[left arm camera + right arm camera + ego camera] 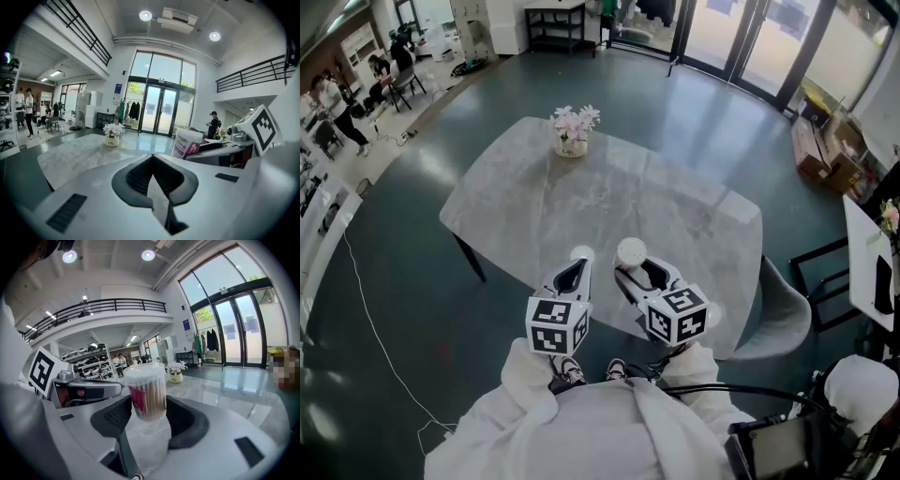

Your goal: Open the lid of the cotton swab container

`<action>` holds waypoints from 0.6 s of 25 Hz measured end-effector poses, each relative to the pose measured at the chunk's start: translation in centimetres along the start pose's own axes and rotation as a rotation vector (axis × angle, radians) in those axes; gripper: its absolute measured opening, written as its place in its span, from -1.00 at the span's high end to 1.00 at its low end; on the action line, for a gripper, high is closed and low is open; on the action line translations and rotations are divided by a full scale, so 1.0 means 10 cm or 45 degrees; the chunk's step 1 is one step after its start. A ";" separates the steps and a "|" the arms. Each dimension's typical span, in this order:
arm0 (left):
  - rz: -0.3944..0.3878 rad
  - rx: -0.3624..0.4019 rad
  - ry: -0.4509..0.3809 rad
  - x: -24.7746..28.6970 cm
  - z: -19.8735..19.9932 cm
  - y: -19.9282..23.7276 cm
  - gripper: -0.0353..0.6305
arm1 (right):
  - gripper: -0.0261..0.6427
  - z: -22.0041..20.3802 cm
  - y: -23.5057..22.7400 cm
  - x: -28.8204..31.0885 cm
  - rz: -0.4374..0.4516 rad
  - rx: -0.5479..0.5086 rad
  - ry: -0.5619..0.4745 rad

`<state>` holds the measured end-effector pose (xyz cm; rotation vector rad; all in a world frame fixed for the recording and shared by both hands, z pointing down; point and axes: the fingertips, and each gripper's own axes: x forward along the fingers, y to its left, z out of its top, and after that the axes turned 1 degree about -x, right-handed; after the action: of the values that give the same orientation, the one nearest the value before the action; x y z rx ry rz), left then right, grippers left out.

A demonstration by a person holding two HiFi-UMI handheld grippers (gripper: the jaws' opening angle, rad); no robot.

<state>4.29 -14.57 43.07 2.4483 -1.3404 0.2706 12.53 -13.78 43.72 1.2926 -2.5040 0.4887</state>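
The person stands at the near edge of the grey marble table [534, 206], a gripper in each hand, both raised over that edge. The right gripper [149, 413] has its jaws clamped on the lower part of the cotton swab container [146, 390], which it holds upright in the air, clear of the tabletop. The swabs show through the clear wall beside a pink label. The white lid [144, 371] sits on top, closed. The left gripper [152, 176] hangs just beside it, apart from the container, with its jaws pressed together on nothing. A small pot of pink flowers [573, 131] stands near the table's far edge.
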 end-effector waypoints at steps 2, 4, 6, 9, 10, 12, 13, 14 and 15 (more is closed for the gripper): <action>-0.016 0.003 -0.002 -0.02 0.04 -0.02 0.91 | 0.06 0.00 -0.01 -0.01 0.000 0.005 0.004; -0.031 0.017 0.003 -0.02 0.04 -0.03 0.91 | 0.06 0.00 -0.01 -0.01 0.002 0.002 0.008; -0.044 0.031 0.012 -0.02 0.04 -0.03 0.89 | 0.06 0.00 0.01 0.00 0.008 -0.006 0.011; -0.066 0.037 0.020 -0.02 0.03 -0.06 0.88 | 0.06 0.00 0.04 0.01 0.016 -0.013 0.011; -0.078 0.040 0.021 -0.01 0.04 -0.08 0.87 | 0.06 0.00 0.04 0.01 0.018 -0.014 0.012; -0.106 0.046 0.025 0.00 0.04 -0.12 0.70 | 0.06 -0.01 0.05 0.02 0.024 -0.019 0.016; -0.117 0.051 0.026 -0.01 0.05 -0.13 0.62 | 0.06 -0.02 0.06 0.01 0.027 -0.023 0.019; -0.125 0.056 0.026 -0.02 0.05 -0.15 0.60 | 0.07 -0.03 0.08 0.01 0.030 -0.028 0.022; -0.132 0.062 0.024 -0.04 0.06 -0.16 0.58 | 0.06 -0.04 0.10 0.00 0.033 -0.032 0.025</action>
<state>5.41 -13.67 42.06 2.5391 -1.2080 0.3027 11.76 -13.08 43.93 1.2412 -2.5056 0.4724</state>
